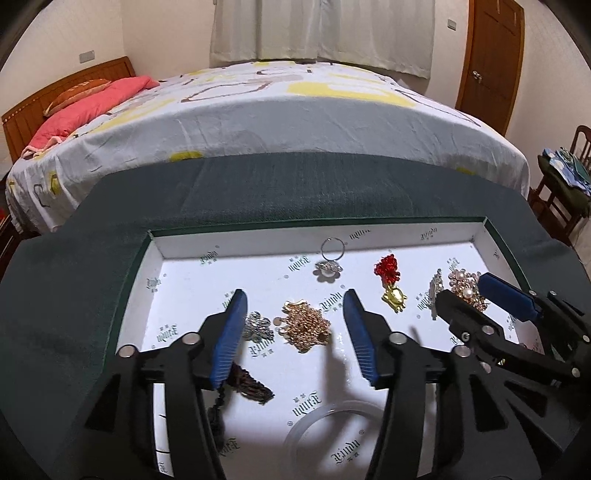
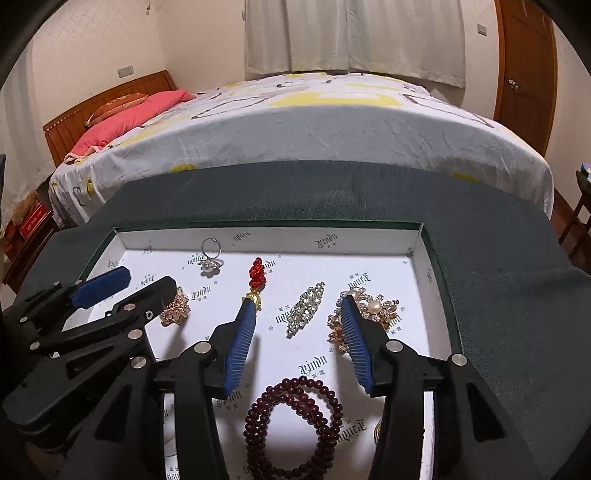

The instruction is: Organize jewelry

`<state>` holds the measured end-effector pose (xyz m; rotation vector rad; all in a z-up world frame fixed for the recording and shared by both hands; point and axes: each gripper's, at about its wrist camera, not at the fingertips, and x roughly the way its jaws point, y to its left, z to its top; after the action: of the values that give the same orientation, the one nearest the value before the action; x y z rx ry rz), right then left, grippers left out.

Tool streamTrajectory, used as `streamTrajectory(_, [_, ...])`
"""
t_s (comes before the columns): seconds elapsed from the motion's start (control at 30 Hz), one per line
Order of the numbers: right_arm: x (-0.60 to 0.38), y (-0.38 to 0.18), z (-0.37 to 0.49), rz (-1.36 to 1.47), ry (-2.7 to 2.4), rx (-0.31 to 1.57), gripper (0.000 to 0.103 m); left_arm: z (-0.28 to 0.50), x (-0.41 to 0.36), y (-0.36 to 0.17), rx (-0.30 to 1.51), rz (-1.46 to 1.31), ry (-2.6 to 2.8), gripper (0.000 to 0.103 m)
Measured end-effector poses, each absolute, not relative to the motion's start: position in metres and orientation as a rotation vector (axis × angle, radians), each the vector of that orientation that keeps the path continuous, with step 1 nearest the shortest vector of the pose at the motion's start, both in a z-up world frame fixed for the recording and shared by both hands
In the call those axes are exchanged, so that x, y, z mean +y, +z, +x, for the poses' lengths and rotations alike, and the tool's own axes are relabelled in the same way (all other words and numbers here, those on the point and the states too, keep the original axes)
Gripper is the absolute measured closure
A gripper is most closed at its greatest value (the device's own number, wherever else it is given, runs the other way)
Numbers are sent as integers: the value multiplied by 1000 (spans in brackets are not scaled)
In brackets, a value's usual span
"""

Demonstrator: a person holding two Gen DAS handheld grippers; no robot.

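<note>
Both ribbed-padded grippers, left gripper [image 1: 295,302] and right gripper [image 2: 299,308], hang spread wide above the glossy tray [image 1: 369,236] of glittering brooches.

A made bed [image 1: 295,110] with a pink pillow [image 1: 88,107] stands far; wooden door [image 1: 491,55] far right, curtains [image 1: 321,29] behind.

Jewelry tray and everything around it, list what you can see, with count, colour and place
tray: one, white lined, green rim, on dark cloth
ring: one, silver, pearl top, far side
red knot charm: one, red with gold base, middle
crystal brooch: one, silver, centre right
pearl brooch: one, rose gold, right
gold brooch: one, gold, centre left
silver flower brooch: one, silver, left
bead bracelet: one, maroon, near side
clear bangle: one, transparent, near side
bed: one, white and yellow, behind
left gripper: open, above gold brooch
right gripper: open, above crystal brooch
</note>
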<state>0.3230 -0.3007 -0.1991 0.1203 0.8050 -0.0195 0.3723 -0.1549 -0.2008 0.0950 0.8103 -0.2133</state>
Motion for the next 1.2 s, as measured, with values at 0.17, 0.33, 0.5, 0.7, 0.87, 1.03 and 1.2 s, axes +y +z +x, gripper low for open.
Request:
streamTrajectory(0.17, [-300,-194,316,117,-35,778,51,368,-148,-195,786,85,-189,36])
streamTrajectory(0.33, [-301,-191,310,120,-57,762,41,364,-142,-190,760,83,-159,24])
streamTrajectory(0.5, [-300,-189,302,121,-70,757,30,359,-135,-189,750,89,-139,17])
streamTrajectory(0.7, [-300,-178,279,132,-83,740,24,338,-128,-180,735,93,-139,13])
streamTrajectory(0.87, [-299,-165,246,129,-93,727,23,309,-115,-169,723,97,-131,11])
streamTrajectory(1.03, [-300,-148,208,153,-103,712,23,271,-95,-148,699,66,-123,10])
streamTrajectory(1.2, [-292,-122,168,140,-94,667,23,227,-76,-118,653,51,-110,9])
